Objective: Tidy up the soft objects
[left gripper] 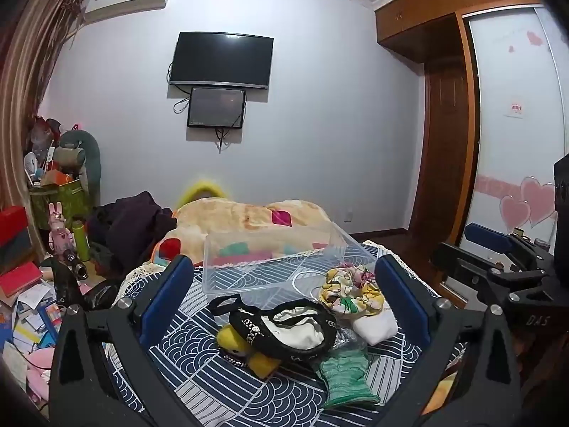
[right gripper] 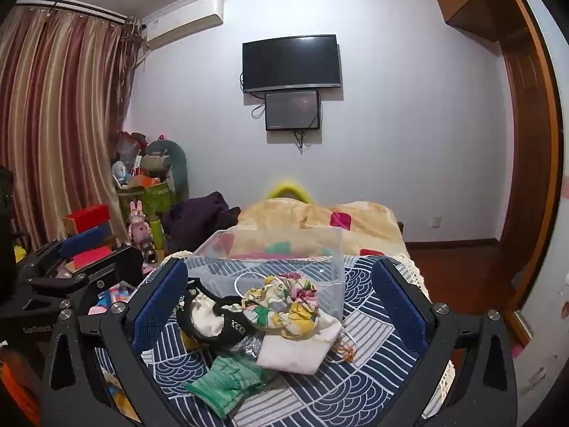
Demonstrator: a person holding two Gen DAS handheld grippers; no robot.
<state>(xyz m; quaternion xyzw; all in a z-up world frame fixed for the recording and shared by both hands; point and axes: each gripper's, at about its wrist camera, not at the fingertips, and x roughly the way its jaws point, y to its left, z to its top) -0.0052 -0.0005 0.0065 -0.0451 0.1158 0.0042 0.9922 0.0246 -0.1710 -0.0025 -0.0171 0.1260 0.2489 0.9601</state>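
- Both grippers hang above the near edge of the bedspread (left gripper: 213, 384), side by side, aimed at the same heap. Neither touches anything.
- Left gripper (left gripper: 284, 302): jaws spread wide, nothing between them. Right gripper (right gripper: 281, 302): likewise wide, nothing held.
- The heap sits near the middle of the bedspread, just in front of the clear bin (left gripper: 270, 259). Items overlap: floral cloth (right gripper: 281, 302) resting on a white cloth (right gripper: 298, 348); black-trimmed pouch (left gripper: 284, 327) over a yellow plush toy (left gripper: 238, 348); green knit glove (right gripper: 224, 384) nearest the front edge.
- Bin stands upright behind the heap, toward the far edge, open top; it looks empty, though its clear walls make that hard to confirm. Judged placed there as the destination, a short carry from the heap.
- Judgement: sorting not yet begun; wide jaws suit a first pick. The floral cloth, lying on top, is the likeliest start.
- Risk: tangled pieces may lift together.
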